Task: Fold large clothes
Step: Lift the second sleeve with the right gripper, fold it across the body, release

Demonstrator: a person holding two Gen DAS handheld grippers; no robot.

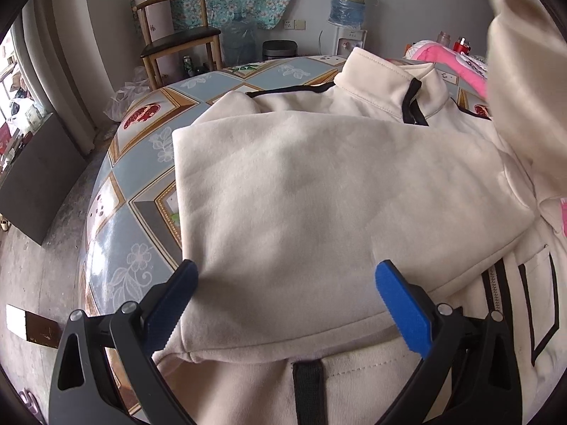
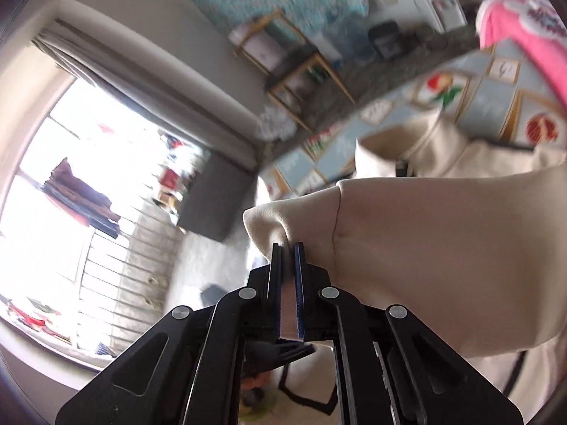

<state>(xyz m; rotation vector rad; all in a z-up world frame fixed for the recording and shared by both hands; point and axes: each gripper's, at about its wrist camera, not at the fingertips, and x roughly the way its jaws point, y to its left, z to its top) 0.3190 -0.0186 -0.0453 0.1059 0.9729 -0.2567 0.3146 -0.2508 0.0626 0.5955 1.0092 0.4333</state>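
Now you lift the sleeve to fold it.
Your right gripper pinches its cuff; your left gripper, jaws apart, waits low over the jacket.

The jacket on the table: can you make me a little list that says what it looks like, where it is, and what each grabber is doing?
garment: cream jacket with black trim and a stand-up collar
place: spread on the patterned table
fold so far: one sleeve laid across the body
left gripper: open, blue pads either side of the folded sleeve, not pinching
right gripper: shut on the other sleeve's cuff, lifted off the table
behind the table: wooden chair, water dispenser
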